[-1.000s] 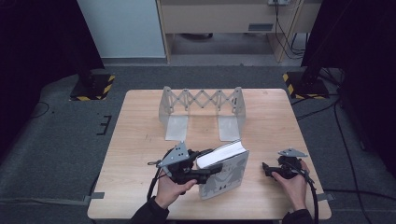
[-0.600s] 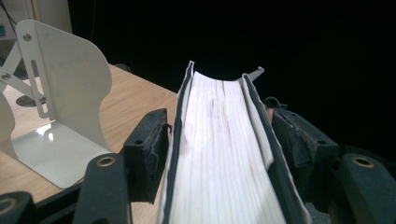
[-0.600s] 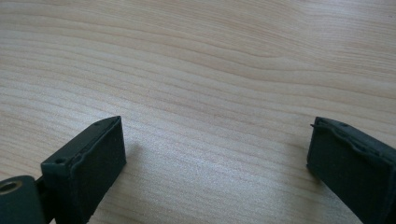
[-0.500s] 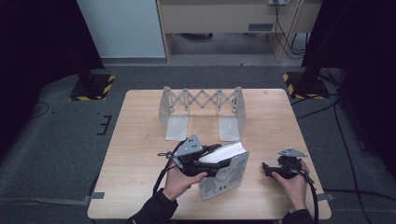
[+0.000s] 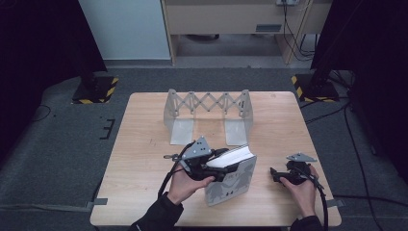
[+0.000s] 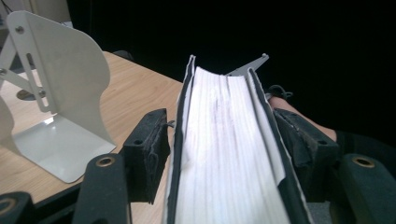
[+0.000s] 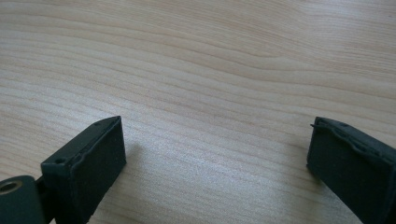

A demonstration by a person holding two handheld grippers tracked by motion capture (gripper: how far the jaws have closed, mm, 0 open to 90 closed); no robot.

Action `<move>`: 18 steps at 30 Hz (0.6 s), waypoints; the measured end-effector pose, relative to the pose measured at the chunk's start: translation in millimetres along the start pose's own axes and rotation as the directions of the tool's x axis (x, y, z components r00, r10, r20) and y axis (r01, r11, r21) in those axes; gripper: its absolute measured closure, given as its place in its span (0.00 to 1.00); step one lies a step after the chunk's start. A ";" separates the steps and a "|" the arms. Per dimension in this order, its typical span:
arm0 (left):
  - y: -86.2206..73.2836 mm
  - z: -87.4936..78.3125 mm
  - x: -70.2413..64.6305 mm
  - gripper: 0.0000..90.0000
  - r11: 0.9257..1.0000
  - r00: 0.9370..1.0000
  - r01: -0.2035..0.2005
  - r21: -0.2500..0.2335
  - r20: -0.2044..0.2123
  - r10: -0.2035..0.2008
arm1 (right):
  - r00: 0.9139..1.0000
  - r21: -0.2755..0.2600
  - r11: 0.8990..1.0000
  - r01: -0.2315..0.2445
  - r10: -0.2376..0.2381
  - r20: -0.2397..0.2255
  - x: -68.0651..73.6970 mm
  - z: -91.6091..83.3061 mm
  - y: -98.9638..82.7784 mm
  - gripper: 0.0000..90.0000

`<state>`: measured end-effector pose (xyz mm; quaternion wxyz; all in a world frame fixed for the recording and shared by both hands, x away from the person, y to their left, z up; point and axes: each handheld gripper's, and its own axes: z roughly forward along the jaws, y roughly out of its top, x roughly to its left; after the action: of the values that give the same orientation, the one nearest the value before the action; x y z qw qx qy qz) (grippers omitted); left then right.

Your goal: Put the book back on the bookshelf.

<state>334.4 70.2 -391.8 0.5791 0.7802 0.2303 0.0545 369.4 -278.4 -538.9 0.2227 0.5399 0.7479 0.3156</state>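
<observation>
Lab or test studio, my recording bay. My wooden table (image 5: 144,144) stands alone on grey carpet (image 5: 57,159); black curtains (image 5: 38,43) both sides; stand bases with yellow-black hazard tape (image 5: 95,90); cables (image 5: 293,29) trailing by bench (image 5: 231,19) behind; tape marks on floor.

surface: wooden table (image 5: 144,144) | on it: white expandable book rack (image 5: 207,115) standing near far edge

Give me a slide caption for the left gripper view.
Left tool clamps a book beside a white bookend.
</observation>
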 end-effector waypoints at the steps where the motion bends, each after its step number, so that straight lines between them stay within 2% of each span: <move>1: 1.1 1.2 -0.3 0.42 1.000 1.000 -0.016 0.018 -0.003 0.016 | 1.000 0.000 1.000 0.000 0.000 0.000 0.0 0.0 0.0 0.05; 2: 2.9 3.9 -1.2 0.42 0.998 0.999 -0.036 0.050 -0.010 0.036 | 1.000 0.000 1.000 0.000 0.000 0.000 0.0 0.0 0.0 0.05; 7: 4.7 8.7 -2.6 0.43 0.996 0.999 -0.047 0.080 -0.016 0.048 | 1.000 0.000 1.000 0.000 0.000 0.000 0.0 0.0 0.0 0.05; 11: 6.0 9.7 -0.8 0.45 0.995 0.999 -0.034 0.096 -0.015 0.035 | 1.000 0.000 1.000 0.000 0.000 0.000 0.0 0.0 0.0 0.05; 15: 9.5 13.0 0.1 0.43 0.988 1.000 -0.017 0.156 -0.005 0.018 | 1.000 0.000 1.000 0.000 0.000 0.000 0.0 0.0 0.0 0.05; 18: 9.4 12.9 0.2 0.44 0.988 1.000 -0.018 0.154 -0.006 0.019 | 1.000 0.000 1.000 0.000 0.000 0.000 0.0 0.0 0.0 0.05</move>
<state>342.0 56.9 -387.2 0.5160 0.8243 0.2286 0.0447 369.4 -278.4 -538.9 0.2228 0.5398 0.7479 0.3155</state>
